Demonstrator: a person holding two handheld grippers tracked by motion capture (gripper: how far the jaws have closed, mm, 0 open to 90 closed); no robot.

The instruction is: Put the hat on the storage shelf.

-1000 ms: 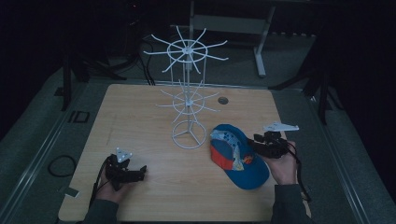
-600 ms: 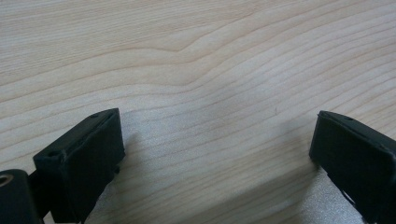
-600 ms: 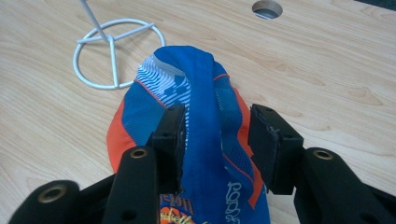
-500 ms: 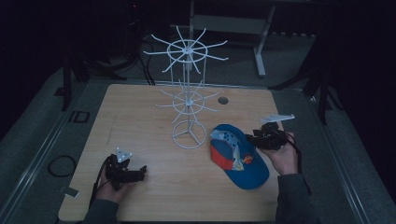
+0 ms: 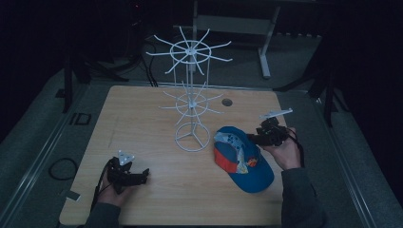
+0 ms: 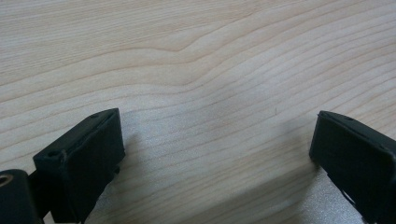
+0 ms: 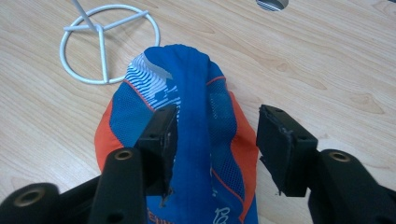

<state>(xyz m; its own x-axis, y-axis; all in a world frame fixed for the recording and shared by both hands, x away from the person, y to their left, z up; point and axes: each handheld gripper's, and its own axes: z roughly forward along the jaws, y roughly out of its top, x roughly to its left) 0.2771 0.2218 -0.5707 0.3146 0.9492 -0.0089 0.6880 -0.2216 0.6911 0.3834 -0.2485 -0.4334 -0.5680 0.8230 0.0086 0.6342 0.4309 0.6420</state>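
Right tool (image 7: 212, 140) just opening, jaws wide astride blue-orange cap (image 7: 196, 154), left tool (image 6: 217, 154) released over table (image 6: 196, 56)

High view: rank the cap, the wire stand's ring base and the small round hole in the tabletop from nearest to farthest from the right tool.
1. Cap, directly beside the right tool.
2. Hole, up-left toward the far edge.
3. Ring base, left, past the cap.

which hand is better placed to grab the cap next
Right. The right gripper already straddles the cap's raised fold, its fingers apart and just opened wider. The left gripper sits open over bare table, far from the cap.
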